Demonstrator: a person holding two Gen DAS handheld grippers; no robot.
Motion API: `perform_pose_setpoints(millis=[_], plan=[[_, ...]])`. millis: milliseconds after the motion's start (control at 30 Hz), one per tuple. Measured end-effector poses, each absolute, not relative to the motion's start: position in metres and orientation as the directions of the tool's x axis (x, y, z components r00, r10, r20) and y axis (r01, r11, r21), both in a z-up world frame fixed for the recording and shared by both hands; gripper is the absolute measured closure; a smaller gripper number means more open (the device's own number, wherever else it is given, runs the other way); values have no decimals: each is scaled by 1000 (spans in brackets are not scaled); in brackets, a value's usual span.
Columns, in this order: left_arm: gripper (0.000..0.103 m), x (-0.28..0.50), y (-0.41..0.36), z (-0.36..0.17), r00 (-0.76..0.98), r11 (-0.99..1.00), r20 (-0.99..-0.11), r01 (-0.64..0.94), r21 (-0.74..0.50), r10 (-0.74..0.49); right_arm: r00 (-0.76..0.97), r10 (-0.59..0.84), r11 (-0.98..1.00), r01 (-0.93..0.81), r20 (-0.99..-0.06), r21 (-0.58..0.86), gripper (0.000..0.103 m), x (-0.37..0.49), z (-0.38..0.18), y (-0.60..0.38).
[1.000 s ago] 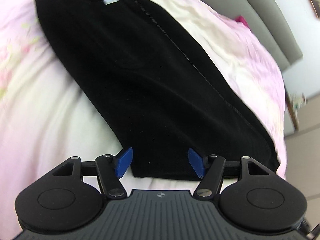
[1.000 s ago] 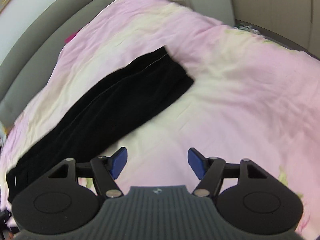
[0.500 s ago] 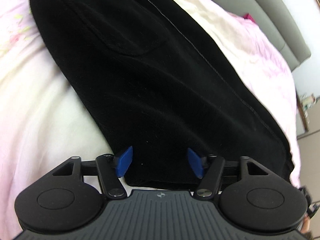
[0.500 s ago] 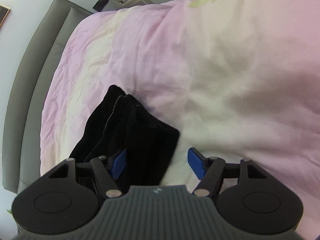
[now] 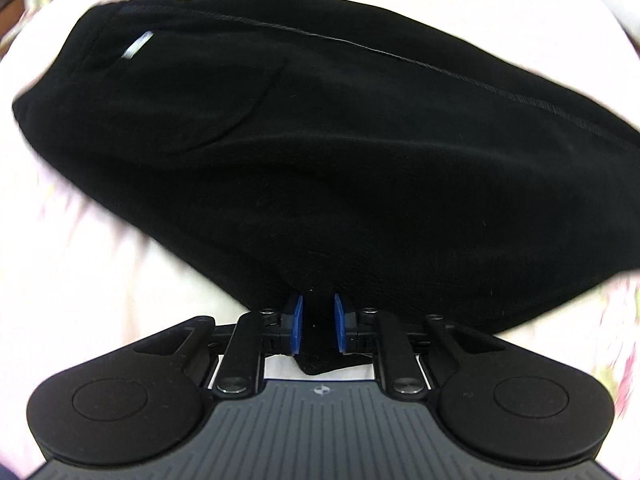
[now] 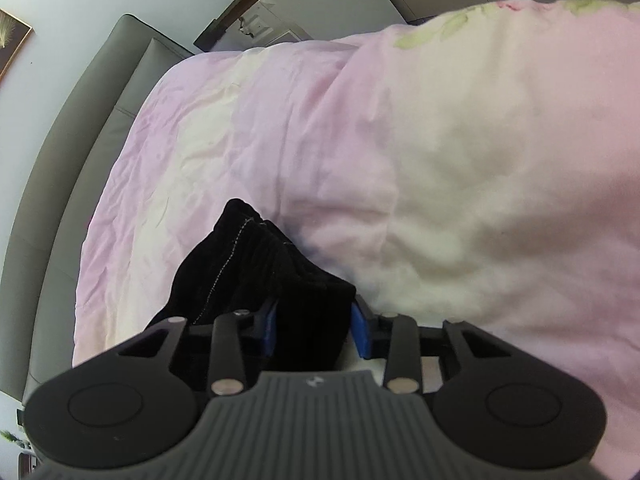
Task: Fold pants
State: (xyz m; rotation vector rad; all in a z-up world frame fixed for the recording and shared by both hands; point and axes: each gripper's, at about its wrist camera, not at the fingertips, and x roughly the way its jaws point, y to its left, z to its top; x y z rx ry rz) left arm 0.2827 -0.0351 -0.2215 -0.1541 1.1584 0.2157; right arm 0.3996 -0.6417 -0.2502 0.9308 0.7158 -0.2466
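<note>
The black pants [image 5: 340, 152] lie across the pink and cream bedding, filling the left wrist view, with a back pocket and a white label near the waistband at upper left. My left gripper [image 5: 317, 320] is shut on the near edge of the pants, a fold of black cloth pinched between its blue pads. In the right wrist view the leg end of the pants [image 6: 260, 272] sits between the blue pads of my right gripper [image 6: 316, 332], which has closed in on the cloth from both sides.
The pink and cream duvet [image 6: 440, 160] covers the bed. A grey padded headboard [image 6: 80, 128] runs along the left in the right wrist view, with a wall and wooden furniture [image 6: 256, 12] beyond it.
My left gripper closed from open onto the near edge of the pants. My right gripper moved up to the leg end and closed around it.
</note>
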Motion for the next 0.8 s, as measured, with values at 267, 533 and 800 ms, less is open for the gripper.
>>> perform_pose_setpoints(millis=[267,533,800], plan=[[74,256,-43,-171,477,995,-873,-28,99,100,784,113,779,311,-610,544,70,408,-139,-602],[74,261,-30,-133,570,999,-821,15,36,22,834,196,894,63,-515,443,70,408,-34,-485],[72,279,-11,-116,618,999,-785,33,-31,-45,750,406,897,-217,-523,385,70,410,-16,-314]])
